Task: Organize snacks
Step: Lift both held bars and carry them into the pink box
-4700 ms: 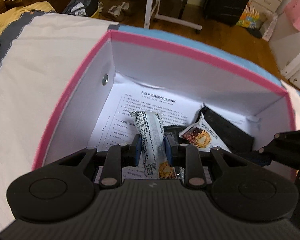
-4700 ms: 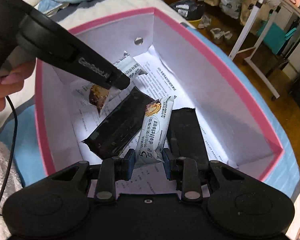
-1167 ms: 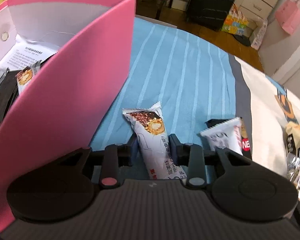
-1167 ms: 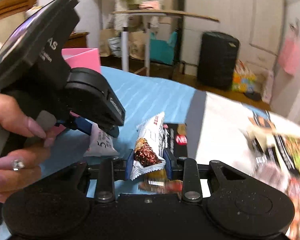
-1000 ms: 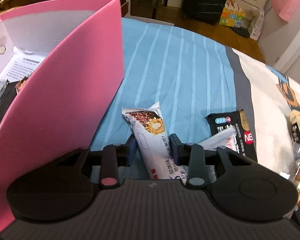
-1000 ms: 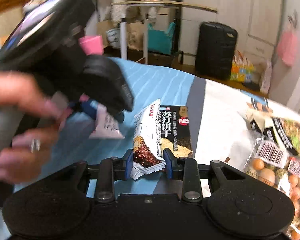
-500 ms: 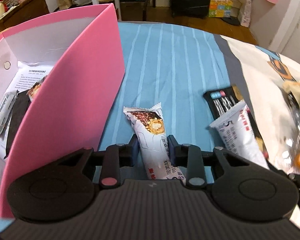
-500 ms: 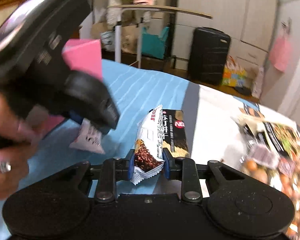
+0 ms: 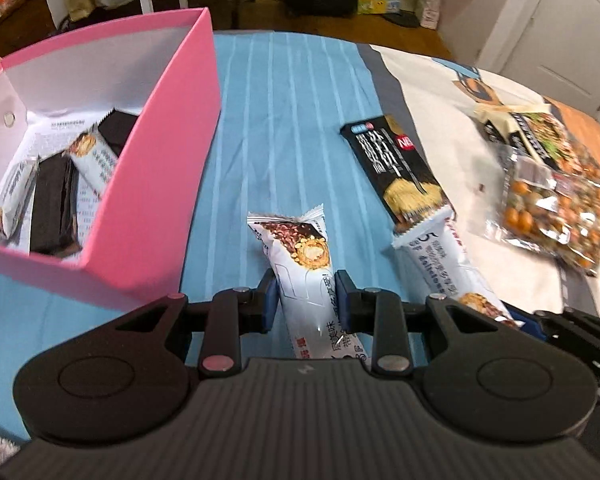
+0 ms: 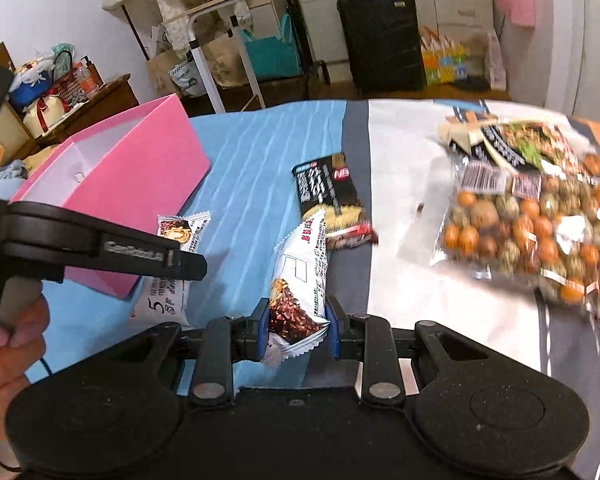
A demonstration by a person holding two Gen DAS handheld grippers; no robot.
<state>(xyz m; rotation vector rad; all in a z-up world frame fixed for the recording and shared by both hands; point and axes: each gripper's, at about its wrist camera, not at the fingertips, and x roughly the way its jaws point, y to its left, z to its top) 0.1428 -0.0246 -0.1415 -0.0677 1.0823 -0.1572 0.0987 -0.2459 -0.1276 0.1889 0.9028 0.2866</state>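
My left gripper (image 9: pixel 305 300) is shut on a white snack bar (image 9: pixel 300 258), held over the blue striped cloth just right of the pink box (image 9: pixel 156 184). My right gripper (image 10: pixel 296 326) is shut on a second white snack bar (image 10: pixel 304 268), which also shows in the left wrist view (image 9: pixel 440 256). The left gripper also shows in the right wrist view (image 10: pixel 172 258), with its bar (image 10: pixel 176 276) beside the box (image 10: pixel 140 184). The box holds several white and black snack packs (image 9: pixel 56 200). A black snack pack (image 9: pixel 394 170) lies on the cloth ahead.
Clear bags of mixed nuts (image 10: pixel 540 232) and dark packets (image 9: pixel 540 132) lie on the cream bedspread to the right. A black suitcase (image 10: pixel 380 32), a white stand (image 10: pixel 220 60) and bags stand on the floor beyond the bed.
Both grippers left the box, each took a white snack bar from the cloth, and have lifted and drawn back a little. The box has come further into the left wrist view.
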